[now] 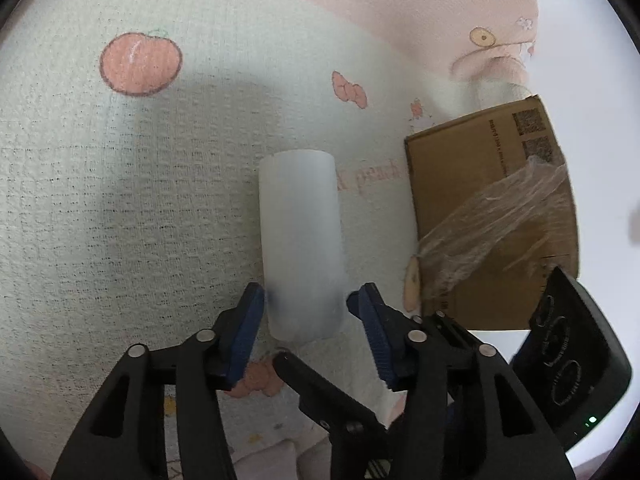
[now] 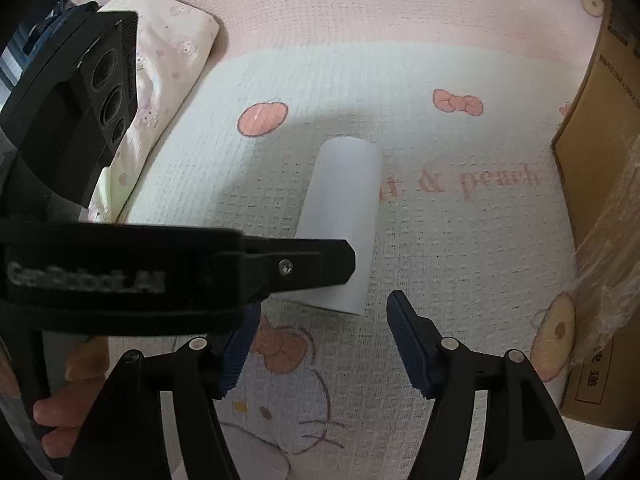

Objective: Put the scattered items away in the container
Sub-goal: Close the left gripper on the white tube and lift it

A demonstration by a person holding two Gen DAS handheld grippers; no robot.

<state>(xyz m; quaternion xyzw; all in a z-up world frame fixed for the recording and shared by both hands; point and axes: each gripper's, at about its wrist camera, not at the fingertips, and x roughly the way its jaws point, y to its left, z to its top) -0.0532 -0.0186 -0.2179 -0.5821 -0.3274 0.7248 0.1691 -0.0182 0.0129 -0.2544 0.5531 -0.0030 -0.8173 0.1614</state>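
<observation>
A translucent white plastic cup (image 1: pixel 300 240) lies on its side on the patterned bedspread. My left gripper (image 1: pixel 306 300) straddles its near end, blue pads on both sides, the left pad touching and the right a small gap off; the jaws are open. The cup (image 2: pixel 344 216) also shows in the right wrist view, partly covered by the left gripper's body (image 2: pixel 120 268). My right gripper (image 2: pixel 324 316) is open and empty, just short of the cup. A brown cardboard box (image 1: pixel 492 216) with clear plastic film stands to the right.
The box wall (image 2: pixel 592 184) rises at the right edge of the right wrist view. A pale printed pillow (image 2: pixel 160 80) lies at the far left. The right gripper's body (image 1: pixel 572 360) sits beside the box in the left view.
</observation>
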